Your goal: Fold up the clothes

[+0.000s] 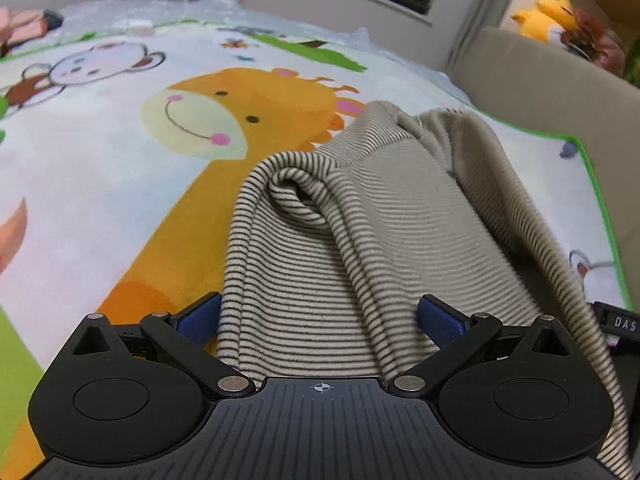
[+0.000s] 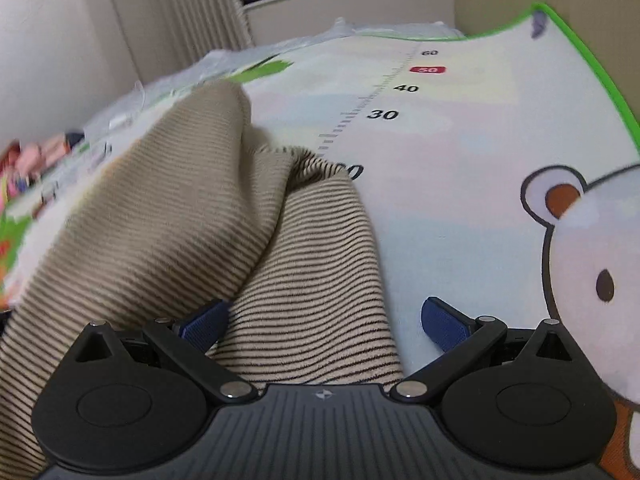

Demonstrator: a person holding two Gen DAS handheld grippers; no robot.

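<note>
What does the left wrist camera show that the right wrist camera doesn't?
Only the left wrist view shows the orange cartoon giraffe printed on the mat, a yellow plush toy on the beige ledge, and the left hand-held gripper, jaws wide apart around cloth. Only the right wrist view shows the printed height ruler, the white cartoon bear and the right hand-held gripper, also open. Both show the beige black-striped knit garment lying bunched on the green-edged play mat.

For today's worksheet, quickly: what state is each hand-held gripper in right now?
Left hand-held gripper: open, striped garment lying between its fingers.
Right hand-held gripper: open, same garment between its fingers.
</note>
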